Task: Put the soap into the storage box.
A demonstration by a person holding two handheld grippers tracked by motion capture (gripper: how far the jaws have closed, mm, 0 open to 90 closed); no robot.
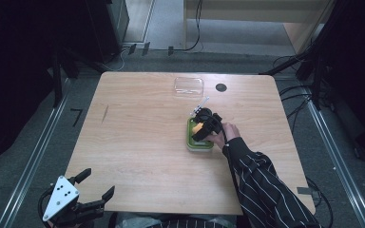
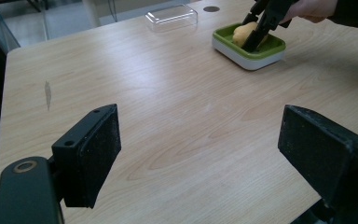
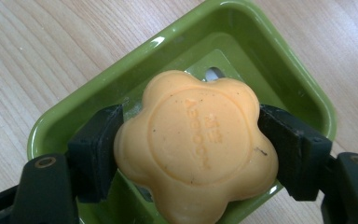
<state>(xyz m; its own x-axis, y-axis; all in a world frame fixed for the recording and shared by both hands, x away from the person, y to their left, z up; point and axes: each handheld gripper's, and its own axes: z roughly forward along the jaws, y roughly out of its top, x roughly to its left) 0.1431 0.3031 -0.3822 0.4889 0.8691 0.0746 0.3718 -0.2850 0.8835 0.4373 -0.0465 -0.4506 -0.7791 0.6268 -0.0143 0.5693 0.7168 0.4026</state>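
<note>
Orange flower-shaped soap (image 3: 196, 144) sits clamped in the right tongs (image 3: 193, 149) over the green dish (image 3: 289, 70); left tongs (image 2: 200, 158) gape at the bench's (image 1: 138, 142) near-left corner.

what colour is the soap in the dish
Pale orange soap, clearest in the right gripper view.

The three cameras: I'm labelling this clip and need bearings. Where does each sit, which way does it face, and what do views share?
High view: above the person's side, looking forward and down on the table; striped sleeve, right gripper, left gripper at the near edge.
Left gripper view: low at the near edge, looking across the table between its open jaws.
Right gripper view: directly over the green dish, jaws clamping the orange soap.
Shared: all three show dish and soap; the first two also show the clear lid.
</note>
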